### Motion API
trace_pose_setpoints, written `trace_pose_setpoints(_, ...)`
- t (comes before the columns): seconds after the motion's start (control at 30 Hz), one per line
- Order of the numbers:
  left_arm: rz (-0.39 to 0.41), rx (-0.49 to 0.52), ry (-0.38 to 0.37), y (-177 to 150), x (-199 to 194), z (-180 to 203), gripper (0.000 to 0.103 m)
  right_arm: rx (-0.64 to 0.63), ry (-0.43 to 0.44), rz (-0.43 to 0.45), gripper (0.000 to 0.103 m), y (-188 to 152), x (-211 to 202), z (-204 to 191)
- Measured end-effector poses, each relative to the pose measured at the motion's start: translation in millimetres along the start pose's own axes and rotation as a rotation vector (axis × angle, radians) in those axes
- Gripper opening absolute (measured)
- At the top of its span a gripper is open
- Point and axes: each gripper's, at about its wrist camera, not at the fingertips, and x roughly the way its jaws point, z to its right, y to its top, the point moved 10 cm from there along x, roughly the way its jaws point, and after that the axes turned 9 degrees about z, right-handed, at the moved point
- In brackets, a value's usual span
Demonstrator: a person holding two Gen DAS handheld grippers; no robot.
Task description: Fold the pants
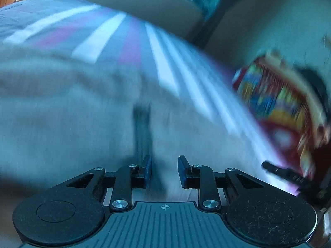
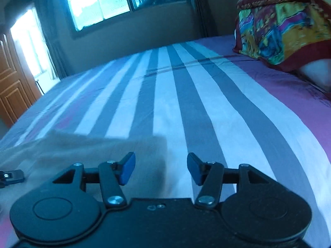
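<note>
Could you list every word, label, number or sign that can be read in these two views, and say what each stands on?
None can be read.
Window: faint marks on the glass, too washed out to read.
Colourful pillow: a printed pattern, no letters to make out; blurred in the left wrist view.
Left gripper: only a small crosshair mark on its base, no text.
Pants and striped bedsheet: no label visible.

A bedroom in a home.

A wide bed point(image 2: 186, 107) fills the room, spread with a sheet striped in white, grey and purple. A brightly patterned pillow point(image 2: 283, 26) with a dark red border lies at one side. Beyond the bed a window point(image 2: 99, 2) with curtains lets in daylight, and a panelled wooden door point(image 2: 10, 86) stands at the left.
</note>
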Motion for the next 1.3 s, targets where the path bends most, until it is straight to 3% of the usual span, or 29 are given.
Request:
trace_pose_setpoints(0.03,0.016,0.035,0.009,-5.7,0.7,0.8,0.026,-0.009,0.013,-0.016,0.057,-14.3,-6.7,-1.0)
trace_pose_setpoints(0.1,0.007,-0.01,0.034,-2.5,-0.3,0.9,0.027,-0.065,-0.01,-0.129,0.057,-51.8,3.7,-0.1)
trace_pose_setpoints(0.2,0.055,-0.006,0.049,7.2,-19.5,5.9,0.027,-0.023,-0.026,-0.112,0.054,-46.5,-4.9,-2.2)
trace_pose_setpoints(0.27,0.011,0.056,0.089,-3.9,-19.3,7.1,0.027,0.03,0.001,-0.054,0.054,-31.0,-20.8,-7.7)
trace_pose_setpoints(0.33,0.007,0.063,0.113,-11.2,-17.3,1.1,0.033,-0.022,0.006,-0.03,0.055,-29.9,-29.3,-16.3)
trace_pose_setpoints(0.4,0.005,0.02,0.126,-6.9,-20.1,0.1,0.034,-0.098,-0.01,-0.161,0.056,-61.5,-13.5,-17.8)
trace_pose_setpoints(0.43,0.017,0.022,0.14,-5.3,-25.4,1.2,0.037,-0.074,-0.007,-0.135,0.056,-60.4,-14.8,-15.1)
trace_pose_setpoints(0.5,0.042,0.025,0.144,-2.6,-37.3,2.2,0.053,-0.013,-0.013,-0.114,0.058,-51.0,-22.4,-10.3)
trace_pose_setpoints(0.63,0.07,0.034,0.154,1.9,-53.4,-2.6,0.055,-0.01,-0.024,-0.06,0.059,-38.9,-34.2,-6.4)
trace_pose_setpoints(0.93,0.146,-0.021,0.206,18.6,-91.1,-58.6,0.058,0.049,-0.07,-0.078,0.06,-44.8,-40.6,2.9)
trace_pose_setpoints(1.17,0.288,-0.234,0.3,25.5,-141.9,-158.5,0.058,0.097,-0.077,-0.104,0.063,-50.3,-40.0,-1.2)
trace_pose_setpoints(1.3,0.328,-0.515,0.233,17.1,-139.7,-227.8,0.058,0.085,-0.085,-0.113,0.064,-52.7,-39.5,-4.0)
